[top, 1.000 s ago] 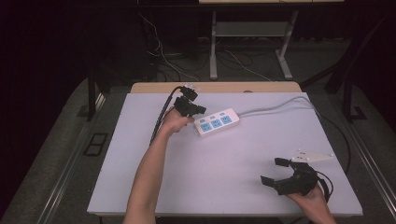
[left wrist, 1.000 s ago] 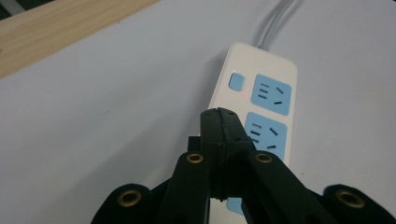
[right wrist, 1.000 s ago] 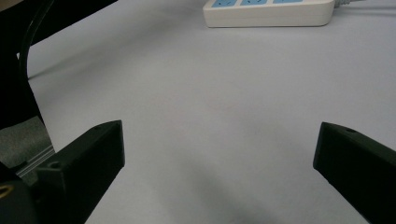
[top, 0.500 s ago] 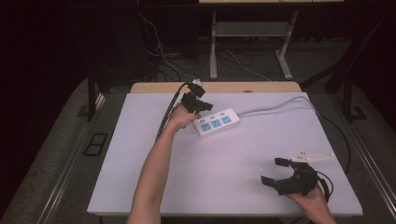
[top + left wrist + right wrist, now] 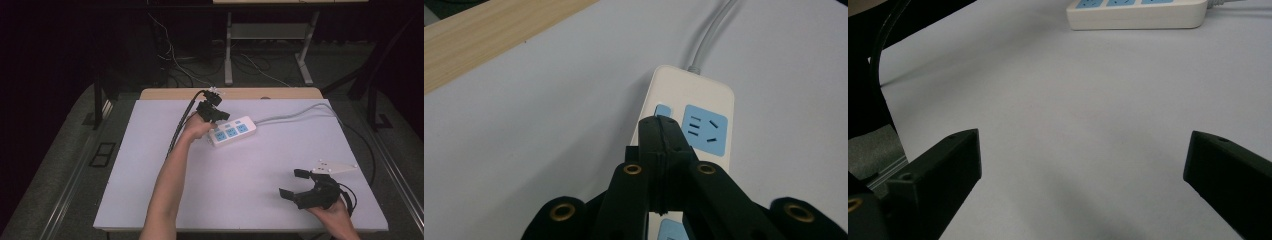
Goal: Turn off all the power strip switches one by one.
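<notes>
My left gripper (image 5: pixel 216 116), jaws pressed together on nothing, sits over the white power strip (image 5: pixel 234 131) at upper centre; my right gripper (image 5: pixel 296 185) rests wide open, lower right.

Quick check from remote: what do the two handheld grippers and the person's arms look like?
Both are black two-jaw tools. The left gripper has brass-coloured rivets and a thick black cable. The right gripper carries a grey three-cornered plate. Forearms are bare, with no sleeves showing.
</notes>
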`<state>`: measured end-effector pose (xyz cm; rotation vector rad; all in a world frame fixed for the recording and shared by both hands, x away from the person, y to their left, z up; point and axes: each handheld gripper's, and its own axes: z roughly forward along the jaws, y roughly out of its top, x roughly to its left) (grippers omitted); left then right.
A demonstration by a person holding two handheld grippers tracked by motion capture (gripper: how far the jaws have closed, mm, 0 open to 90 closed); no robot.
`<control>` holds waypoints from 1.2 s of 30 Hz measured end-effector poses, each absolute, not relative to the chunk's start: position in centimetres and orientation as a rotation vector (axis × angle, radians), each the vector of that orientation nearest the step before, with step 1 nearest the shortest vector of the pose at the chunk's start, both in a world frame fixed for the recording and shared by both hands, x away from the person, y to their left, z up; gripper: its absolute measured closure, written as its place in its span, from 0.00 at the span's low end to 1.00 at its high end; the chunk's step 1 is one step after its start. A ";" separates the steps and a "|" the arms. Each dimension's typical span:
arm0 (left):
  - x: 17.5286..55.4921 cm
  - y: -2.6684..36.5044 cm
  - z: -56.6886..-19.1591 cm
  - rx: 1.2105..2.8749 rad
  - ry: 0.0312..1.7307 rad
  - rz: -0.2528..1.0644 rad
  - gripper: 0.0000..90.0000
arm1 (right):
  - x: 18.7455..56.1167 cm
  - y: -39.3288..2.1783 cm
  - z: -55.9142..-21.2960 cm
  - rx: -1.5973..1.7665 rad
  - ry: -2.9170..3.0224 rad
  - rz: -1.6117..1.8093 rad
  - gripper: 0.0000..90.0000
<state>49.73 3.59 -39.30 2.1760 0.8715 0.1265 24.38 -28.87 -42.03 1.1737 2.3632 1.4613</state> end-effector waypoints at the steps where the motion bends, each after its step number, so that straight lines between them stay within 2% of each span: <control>1: 49.8 3.5 -39.4 2.173 0.874 0.124 0.99 | 24.4 -28.9 -42.0 1.173 2.363 1.461 0.02; 36: 49.7 3.0 -41.9 2.206 0.907 0.098 0.99 | 24.4 -28.8 -42.0 1.167 2.372 1.456 0.02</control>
